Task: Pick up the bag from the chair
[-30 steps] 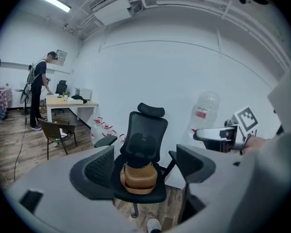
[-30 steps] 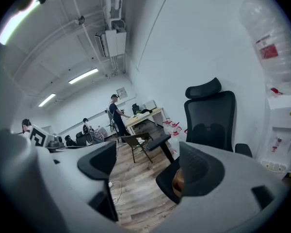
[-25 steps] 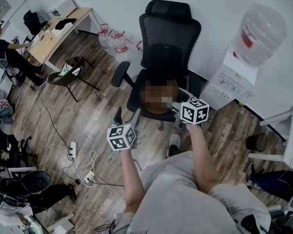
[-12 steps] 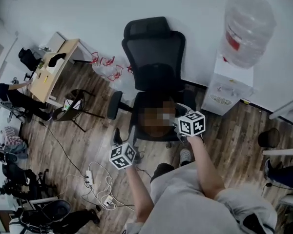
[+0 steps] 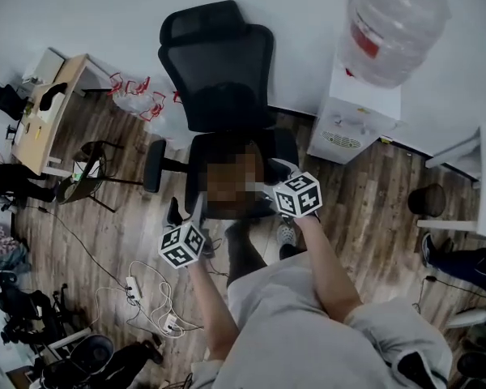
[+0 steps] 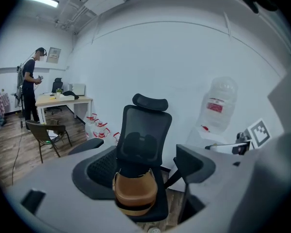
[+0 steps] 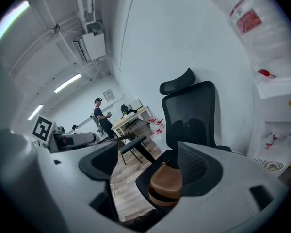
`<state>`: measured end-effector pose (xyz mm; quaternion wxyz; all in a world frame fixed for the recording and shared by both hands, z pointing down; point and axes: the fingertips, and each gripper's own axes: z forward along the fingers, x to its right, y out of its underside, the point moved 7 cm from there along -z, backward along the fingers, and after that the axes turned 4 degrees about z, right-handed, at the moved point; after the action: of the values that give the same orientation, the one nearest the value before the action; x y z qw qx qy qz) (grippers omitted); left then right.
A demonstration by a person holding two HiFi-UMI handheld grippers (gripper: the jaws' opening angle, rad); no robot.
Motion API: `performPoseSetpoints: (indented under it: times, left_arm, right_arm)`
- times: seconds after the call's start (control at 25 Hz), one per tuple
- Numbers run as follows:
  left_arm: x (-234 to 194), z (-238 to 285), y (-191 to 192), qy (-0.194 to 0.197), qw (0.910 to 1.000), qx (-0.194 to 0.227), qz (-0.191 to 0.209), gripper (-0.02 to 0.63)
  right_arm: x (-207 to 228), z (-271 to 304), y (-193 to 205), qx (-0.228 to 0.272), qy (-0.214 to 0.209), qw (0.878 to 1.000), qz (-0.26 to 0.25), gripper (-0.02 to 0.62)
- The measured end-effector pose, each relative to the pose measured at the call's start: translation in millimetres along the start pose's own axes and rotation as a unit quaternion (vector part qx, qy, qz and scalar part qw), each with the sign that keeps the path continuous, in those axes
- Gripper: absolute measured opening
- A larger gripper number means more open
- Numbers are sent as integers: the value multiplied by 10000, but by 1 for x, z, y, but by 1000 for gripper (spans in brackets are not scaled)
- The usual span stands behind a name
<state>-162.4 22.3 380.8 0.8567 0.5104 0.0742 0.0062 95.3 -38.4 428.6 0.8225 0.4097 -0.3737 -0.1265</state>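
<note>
A tan leather bag (image 6: 134,191) sits upright on the seat of a black mesh office chair (image 5: 219,96); in the head view the bag (image 5: 231,181) is under a mosaic patch. My left gripper (image 5: 196,219) hangs at the seat's front left, open, and the bag shows a short way ahead between its fingers (image 6: 94,169). My right gripper (image 5: 277,178) is at the seat's front right, open. Its jaws have just been closing a little with nothing pressed between them. In the right gripper view the bag (image 7: 166,183) lies just beyond the fingertips (image 7: 199,164).
A water dispenser (image 5: 348,128) with a large bottle stands right of the chair against the white wall. A desk (image 5: 53,108) and folding chair (image 5: 89,181) are far left. Cables and a power strip (image 5: 138,290) lie on the wood floor. A person (image 6: 30,81) stands by the desk.
Both grippers have moved forward and down toward the chair seat. The head view has swung, so the chair now sits further left and nearer the top.
</note>
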Motion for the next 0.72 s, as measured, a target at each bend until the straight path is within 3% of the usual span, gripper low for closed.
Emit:
performPoseSetpoints:
  times: [0.32, 0.52, 0.72]
  left_arm:
    - [-2, 82, -14, 664, 9970, -387, 85, 370]
    - [-29, 131, -16, 944, 9936, -624, -57, 370]
    - [-50, 164, 5, 1280, 9868, -947, -297, 370]
  right_arm:
    - [40, 22, -9, 112, 663, 9958, 627, 379]
    - [43, 60, -4, -114, 1002, 9917, 802, 377]
    - [45, 99, 17, -418, 1191, 9874, 953, 371]
